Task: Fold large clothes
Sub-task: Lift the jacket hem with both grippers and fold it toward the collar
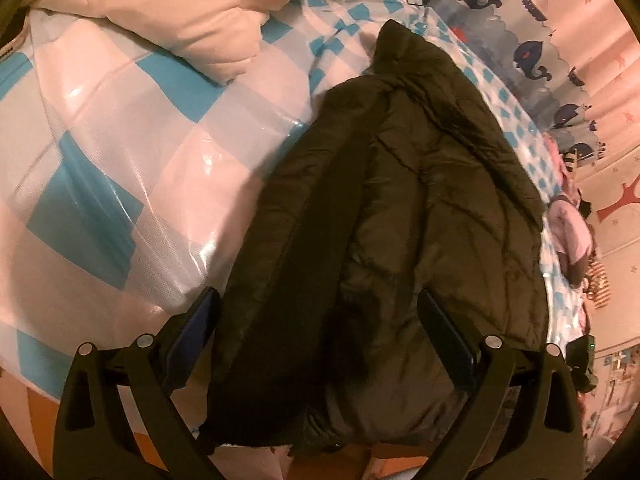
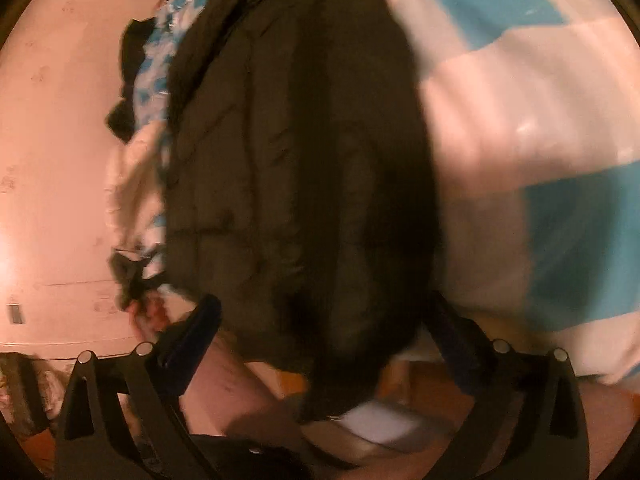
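A dark olive puffer jacket (image 1: 404,208) lies lengthwise on a bed, folded in along its length, collar at the far end. My left gripper (image 1: 320,328) is open, its two fingers straddling the jacket's near hem just above it. The right wrist view is blurred; there the same jacket (image 2: 300,168) fills the middle. My right gripper (image 2: 324,332) is open too, with its fingers on either side of the jacket's near edge. Neither gripper holds cloth.
The bed has a blue and white checked cover (image 1: 120,168) under shiny plastic. A cream duvet (image 1: 192,20) lies at the far left. A whale-pattern curtain (image 1: 532,48) and pink clothes (image 1: 572,228) are at the right. A pink wall (image 2: 60,160) and dark clothes (image 2: 128,80) flank the bed.
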The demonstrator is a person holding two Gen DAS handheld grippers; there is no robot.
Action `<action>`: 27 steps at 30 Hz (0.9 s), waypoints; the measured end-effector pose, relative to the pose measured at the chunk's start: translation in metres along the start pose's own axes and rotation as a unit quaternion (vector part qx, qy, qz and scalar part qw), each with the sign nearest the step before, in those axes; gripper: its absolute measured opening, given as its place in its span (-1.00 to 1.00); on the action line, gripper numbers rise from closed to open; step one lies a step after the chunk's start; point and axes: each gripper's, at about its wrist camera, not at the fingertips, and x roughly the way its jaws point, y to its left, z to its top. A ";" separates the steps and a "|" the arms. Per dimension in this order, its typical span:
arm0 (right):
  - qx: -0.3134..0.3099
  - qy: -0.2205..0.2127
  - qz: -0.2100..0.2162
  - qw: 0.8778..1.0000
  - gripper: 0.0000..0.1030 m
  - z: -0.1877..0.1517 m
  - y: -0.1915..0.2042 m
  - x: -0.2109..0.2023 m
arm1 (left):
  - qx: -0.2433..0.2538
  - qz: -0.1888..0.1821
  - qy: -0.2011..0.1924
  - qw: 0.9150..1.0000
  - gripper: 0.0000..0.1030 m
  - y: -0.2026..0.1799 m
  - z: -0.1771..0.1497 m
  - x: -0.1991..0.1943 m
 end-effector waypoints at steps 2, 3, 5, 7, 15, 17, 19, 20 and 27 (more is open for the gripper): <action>-0.004 -0.012 0.019 1.000 0.88 -0.002 0.004 0.003 | -0.005 -0.005 0.007 1.000 0.82 0.003 0.000 -0.001; -0.009 -0.015 0.014 1.000 0.88 -0.001 0.007 0.004 | -0.008 -0.003 0.012 1.000 0.82 0.005 0.000 0.000; -0.036 -0.019 -0.010 0.999 0.37 -0.003 0.017 0.011 | -0.006 0.013 0.018 1.000 0.69 0.006 0.000 0.002; -0.038 -0.022 -0.029 0.999 -0.52 -0.003 0.019 0.014 | 0.006 0.052 0.022 0.998 0.09 0.007 -0.001 0.004; -0.084 -0.122 0.109 0.983 -0.75 0.003 0.060 -0.023 | -0.015 -0.028 0.031 0.999 -0.91 -0.012 -0.002 -0.020; -0.092 -0.151 0.142 0.974 -0.75 0.009 0.072 -0.047 | -0.016 -0.070 0.019 0.997 -0.92 -0.031 0.000 -0.042; -0.101 -0.169 0.161 0.967 -0.75 0.010 0.083 -0.068 | -0.011 -0.103 0.007 0.995 -0.92 -0.050 -0.001 -0.063; -0.107 -0.180 0.168 0.963 -0.75 0.010 0.089 -0.082 | -0.006 -0.114 0.003 0.994 -0.92 -0.059 -0.001 -0.072; -0.119 -0.195 0.189 0.955 -0.75 -0.034 0.065 -0.156 | 0.056 -0.152 0.028 0.986 -0.91 -0.101 -0.056 -0.124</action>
